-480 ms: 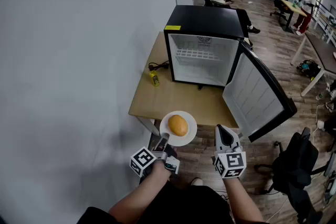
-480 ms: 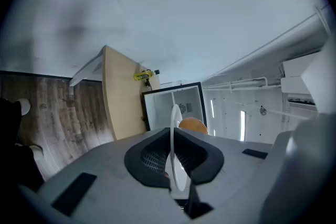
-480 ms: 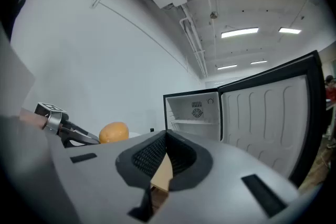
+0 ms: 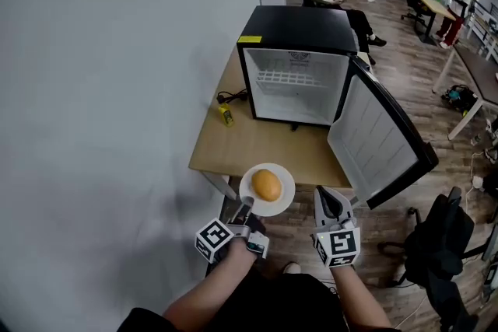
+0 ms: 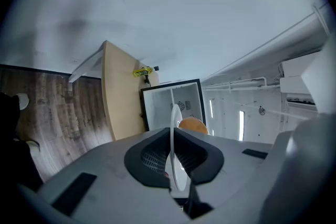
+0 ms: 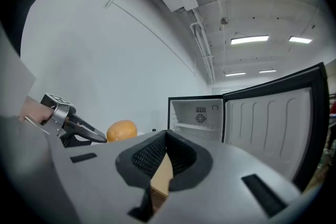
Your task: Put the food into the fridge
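A round orange-yellow piece of food (image 4: 266, 184) lies on a white plate (image 4: 283, 202). My left gripper (image 4: 243, 207) is shut on the plate's near rim and holds it level, just off the table's front edge. In the left gripper view the plate's rim (image 5: 173, 149) runs edge-on between the pads, and the food (image 5: 192, 125) shows beyond it. My right gripper (image 4: 325, 198) hovers beside the plate, shut with nothing in it. The black mini fridge (image 4: 299, 85) stands on the wooden table (image 4: 249, 144). Its door (image 4: 377, 140) is swung wide to the right, and the white inside holds only a wire shelf.
A small yellow object (image 4: 226, 115) and a black cable lie on the table left of the fridge. A grey wall runs along the left. Behind the fridge are office chairs, desks and seated people; a black chair (image 4: 436, 245) stands at my right.
The plate with the food has edged slightly forward toward the table. Both grippers moved with it and kept their grip states.
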